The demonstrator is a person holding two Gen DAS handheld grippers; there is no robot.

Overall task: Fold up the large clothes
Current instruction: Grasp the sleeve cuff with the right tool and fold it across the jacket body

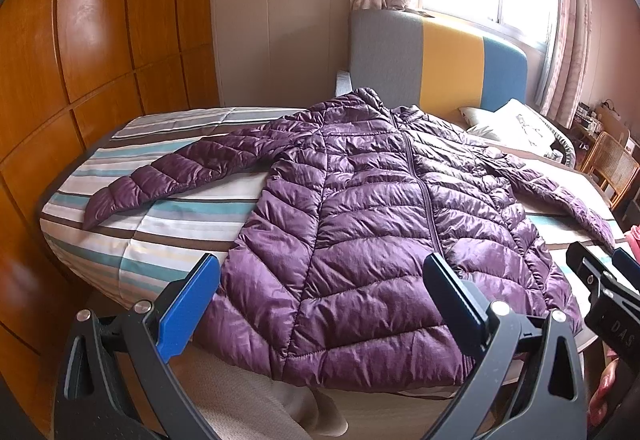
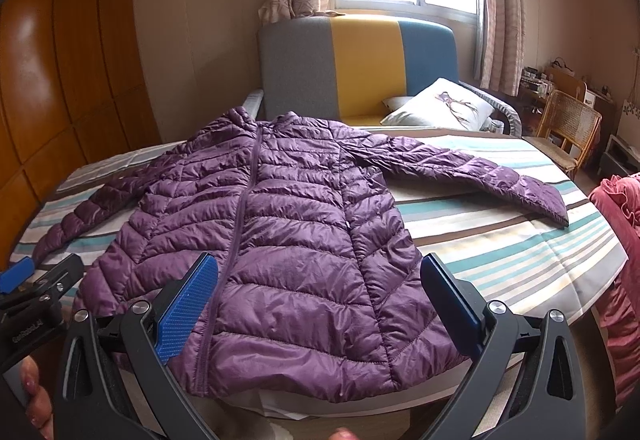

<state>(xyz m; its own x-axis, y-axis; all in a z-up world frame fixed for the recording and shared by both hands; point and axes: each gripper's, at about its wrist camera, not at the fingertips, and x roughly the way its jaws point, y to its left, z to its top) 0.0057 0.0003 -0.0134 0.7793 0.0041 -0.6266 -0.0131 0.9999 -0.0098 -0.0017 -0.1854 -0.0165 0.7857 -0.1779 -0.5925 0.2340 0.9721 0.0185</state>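
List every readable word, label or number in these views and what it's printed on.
"DAS": on the right gripper body, at the left wrist view's right edge.
Embossed text on the left gripper body in the right wrist view: too blurred to read.
Nothing legible on the purple puffer jacket.

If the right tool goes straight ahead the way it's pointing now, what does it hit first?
Probably the purple quilted puffer jacket, spread flat on the striped bedsheet. The open right tool frames the jacket's lower front, just right of the zipper, so it would likely land there first. Depth is hard to judge through the fisheye.

Both wrist cams at bed foot, facing headboard [image 1: 436, 59]; share jacket [image 2: 280, 232].
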